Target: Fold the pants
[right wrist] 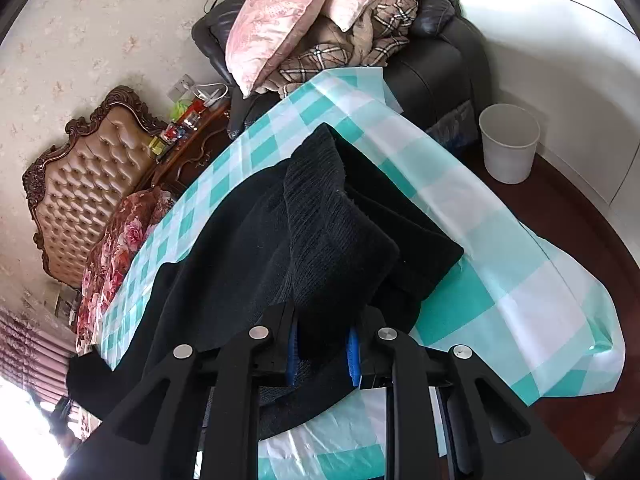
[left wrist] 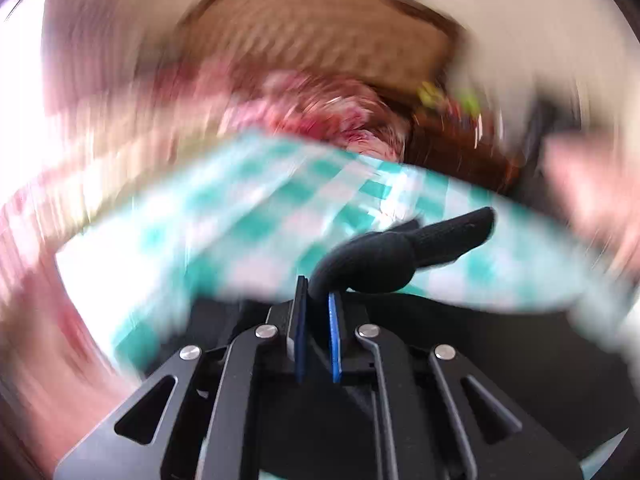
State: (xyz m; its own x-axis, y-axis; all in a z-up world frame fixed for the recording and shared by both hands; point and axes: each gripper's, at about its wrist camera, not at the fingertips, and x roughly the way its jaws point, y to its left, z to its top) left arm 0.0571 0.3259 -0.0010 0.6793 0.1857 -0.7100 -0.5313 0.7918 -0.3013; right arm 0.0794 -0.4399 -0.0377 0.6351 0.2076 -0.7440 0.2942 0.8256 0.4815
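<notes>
Black pants lie on the checked table cloth, pinched by the left gripper and the right gripper, ready, I think, to be lifted and folded over.

I am working in a lived-in home, a bedroom by the look of it. I see a tufted headboard in a carved dark frame against flowery wallpaper, pink pillows and a plaid blanket heaped on a dark leather armchair, and a white bin.
</notes>
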